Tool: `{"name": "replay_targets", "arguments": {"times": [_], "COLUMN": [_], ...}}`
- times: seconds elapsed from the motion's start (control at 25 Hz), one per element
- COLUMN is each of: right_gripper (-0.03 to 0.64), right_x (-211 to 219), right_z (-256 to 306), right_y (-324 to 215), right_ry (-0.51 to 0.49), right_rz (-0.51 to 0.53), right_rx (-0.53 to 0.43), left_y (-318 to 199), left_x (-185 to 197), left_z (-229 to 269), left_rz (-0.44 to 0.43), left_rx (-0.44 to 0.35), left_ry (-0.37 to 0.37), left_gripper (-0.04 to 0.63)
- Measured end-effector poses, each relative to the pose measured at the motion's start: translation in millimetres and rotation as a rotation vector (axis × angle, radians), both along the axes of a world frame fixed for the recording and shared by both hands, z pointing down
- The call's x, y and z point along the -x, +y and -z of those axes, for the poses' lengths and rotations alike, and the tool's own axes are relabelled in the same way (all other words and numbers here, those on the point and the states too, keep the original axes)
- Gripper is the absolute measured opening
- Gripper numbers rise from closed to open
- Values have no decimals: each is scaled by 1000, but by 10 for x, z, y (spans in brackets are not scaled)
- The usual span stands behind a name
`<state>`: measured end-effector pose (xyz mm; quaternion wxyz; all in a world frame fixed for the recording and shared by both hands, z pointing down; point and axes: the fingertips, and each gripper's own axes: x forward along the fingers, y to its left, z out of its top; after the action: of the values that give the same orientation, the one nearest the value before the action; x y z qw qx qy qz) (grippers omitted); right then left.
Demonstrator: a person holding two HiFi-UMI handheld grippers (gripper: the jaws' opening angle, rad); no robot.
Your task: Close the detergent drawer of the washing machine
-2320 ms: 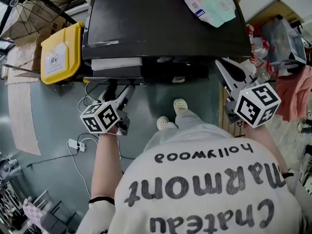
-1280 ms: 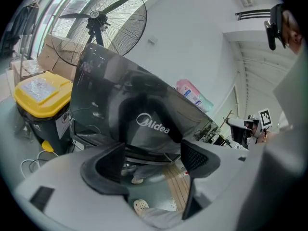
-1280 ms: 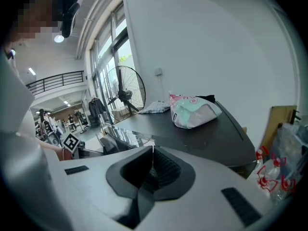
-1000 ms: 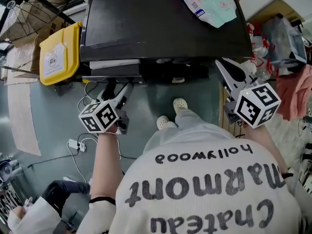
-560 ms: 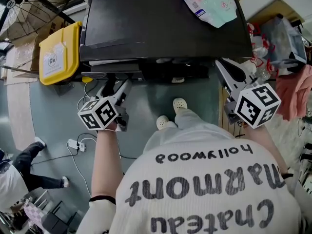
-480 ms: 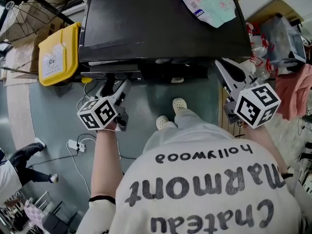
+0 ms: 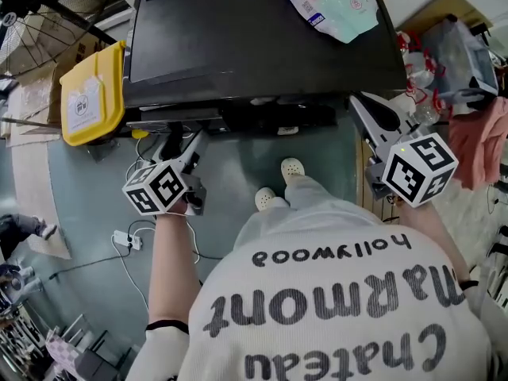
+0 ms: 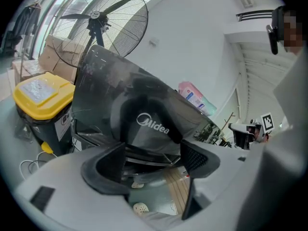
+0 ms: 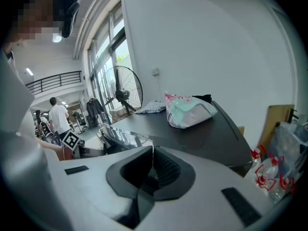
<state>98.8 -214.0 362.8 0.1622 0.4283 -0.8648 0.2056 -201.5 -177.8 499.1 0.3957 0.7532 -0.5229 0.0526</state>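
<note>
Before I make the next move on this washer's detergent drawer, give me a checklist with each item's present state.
1. Drawer pushed fully in: cannot tell. Only a thin strip shows under the front edge of the washer top.
2. Left tool free: ok. Its jaws are apart with nothing between them.
3. Left tool aimed at the washer front: ok. The logo sits straight ahead.
4. Right tool out of the way: ok. Its jaws are together and empty, and it is held off the washer's right corner.
5. Footing: ok. The cables lie left of the shoes, not under them.
</note>
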Motion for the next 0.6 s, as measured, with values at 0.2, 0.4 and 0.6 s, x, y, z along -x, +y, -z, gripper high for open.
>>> {"name": "replay_targets", "arguments": {"times": [0.2,0.4,0.6], "right_gripper": [31,31,31], "right_x": [-19,-39,-44], "right_z": [-14,-27,-23], "right_y": [-27,-50,-74], "right_ry": [1,5,8], "right_rz": [1,3,3], "right_rx": [2,5,7], "left_y": [-28,-89,-147], "left_x": [6,5,12], "left_z": [-3,-4,1], "left_rz": [7,7,7], "left_rx": [-2,-4,-2], "left_ry": [0,-3,-3], "left_gripper": [362,362,362]}}
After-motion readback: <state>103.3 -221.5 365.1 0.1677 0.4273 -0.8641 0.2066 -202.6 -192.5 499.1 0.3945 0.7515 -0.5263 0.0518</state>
